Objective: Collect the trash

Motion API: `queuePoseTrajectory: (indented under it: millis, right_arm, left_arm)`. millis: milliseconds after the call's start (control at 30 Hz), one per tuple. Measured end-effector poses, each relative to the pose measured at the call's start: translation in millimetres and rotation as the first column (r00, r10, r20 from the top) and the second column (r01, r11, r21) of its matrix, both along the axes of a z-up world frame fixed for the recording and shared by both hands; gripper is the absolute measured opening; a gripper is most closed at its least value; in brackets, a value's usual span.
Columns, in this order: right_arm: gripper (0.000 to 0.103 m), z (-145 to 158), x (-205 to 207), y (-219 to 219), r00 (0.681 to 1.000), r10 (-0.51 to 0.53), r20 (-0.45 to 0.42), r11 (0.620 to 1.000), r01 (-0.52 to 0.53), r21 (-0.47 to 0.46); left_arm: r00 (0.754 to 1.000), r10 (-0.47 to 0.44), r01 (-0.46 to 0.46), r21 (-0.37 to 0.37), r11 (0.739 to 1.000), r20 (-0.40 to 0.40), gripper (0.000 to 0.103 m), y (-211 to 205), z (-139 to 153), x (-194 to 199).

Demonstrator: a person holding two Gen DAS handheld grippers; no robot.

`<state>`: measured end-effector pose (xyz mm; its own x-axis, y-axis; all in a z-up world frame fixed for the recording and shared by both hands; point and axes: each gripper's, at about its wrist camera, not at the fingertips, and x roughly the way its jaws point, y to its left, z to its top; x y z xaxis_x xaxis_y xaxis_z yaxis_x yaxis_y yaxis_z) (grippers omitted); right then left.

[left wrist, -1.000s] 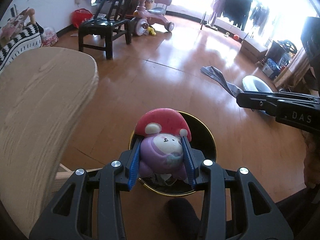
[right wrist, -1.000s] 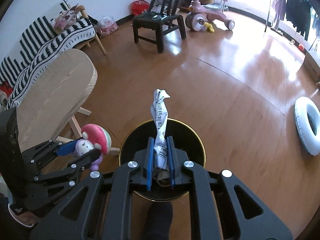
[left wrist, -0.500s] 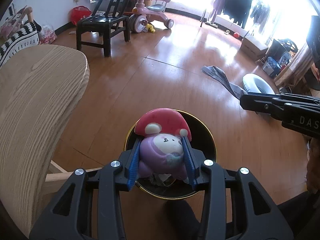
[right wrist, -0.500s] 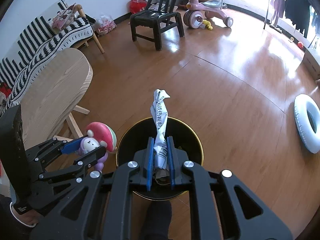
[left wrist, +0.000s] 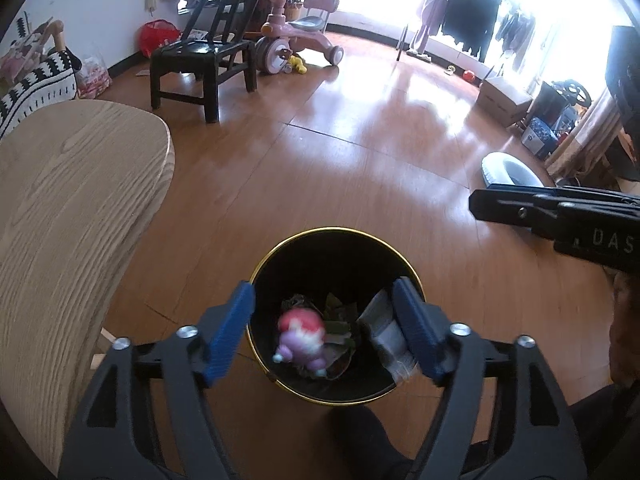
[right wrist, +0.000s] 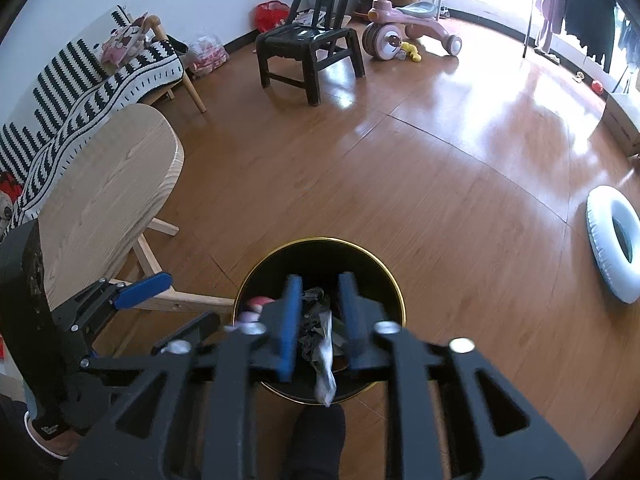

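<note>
L wrist view, toy (left wrist: pixel 301 340) in bin (left wrist: pixel 280 248), paper (right wrist: pixel 325 360) dropping

A: Count for this frame?
B: One black bin (left wrist: pixel 336 240), gold rim. Inside it: one mushroom-cap toy (left wrist: pixel 302 338), one twisted paper strip (right wrist: pixel 325 354), plus dark scraps I can't count.
A: Grippers?
B: Two. Left gripper (left wrist: pixel 326 330), right gripper (right wrist: pixel 320 314). Two blue pads each, so four.
A: Furniture?
B: One round wooden table (left wrist: pixel 72 208), one black chair (right wrist: pixel 308 48), one bench with a striped cover (right wrist: pixel 92 80).
A: Floor stuff?
B: One pink ride-on trike (right wrist: pixel 404 24), one white swim ring (right wrist: pixel 612 248), one cardboard box (left wrist: pixel 504 98), two bags by the wall, red (right wrist: pixel 272 14) and white (right wrist: pixel 208 54).
A: Clothes on the rack?
B: Several, too washed out to count.
</note>
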<state>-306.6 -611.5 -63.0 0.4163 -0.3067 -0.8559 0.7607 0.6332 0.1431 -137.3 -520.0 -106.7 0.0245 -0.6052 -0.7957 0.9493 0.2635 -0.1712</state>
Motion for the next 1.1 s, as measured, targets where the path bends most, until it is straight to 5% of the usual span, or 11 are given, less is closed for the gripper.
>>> queuePoseTrajectory:
  millis: [33,67,333,433,633,800,933,1100]
  right_arm:
    - [0.054,3,0,1,1.0,-0.005,0.008,1.0,0.005,-0.01]
    - [0.057,5,-1,1,1.0,-0.006,0.016,1.0,0.007,-0.017]
    - [0.058,20,13,13,0.999,0.021,0.047,0.999,-0.019,-0.049]
    - [0.066,29,26,21,0.997,0.046,0.056,0.996,-0.042,-0.076]
    - [0.078,56,70,56,0.986,0.137,0.099,0.982,-0.122,-0.145]
    - [0.083,70,130,108,0.954,0.272,0.129,0.95,-0.245,-0.191]
    - [0.087,78,183,158,0.91,0.388,0.144,0.912,-0.357,-0.201]
    - [0.089,84,242,236,0.83,0.54,0.141,0.834,-0.503,-0.228]
  left_arm:
    - [1.0,0.001,-0.001,-0.001,1.0,0.0,0.074,0,1,1]
    - [1.0,0.003,-0.003,-0.002,1.0,0.0,0.075,0,2,2]
    - [0.999,0.044,-0.044,-0.039,0.998,0.0,0.081,18,22,14]
    - [0.996,0.086,-0.085,-0.069,0.994,0.009,0.084,39,39,28]
    - [0.966,0.258,-0.253,-0.113,0.961,0.033,0.09,100,74,77]
    - [0.873,0.471,-0.465,-0.076,0.882,0.124,0.09,186,93,131]
    - [0.75,0.622,-0.622,-0.081,0.779,0.223,0.09,270,106,167]
    - [0.614,0.756,-0.756,-0.104,0.646,0.228,0.091,365,120,196]
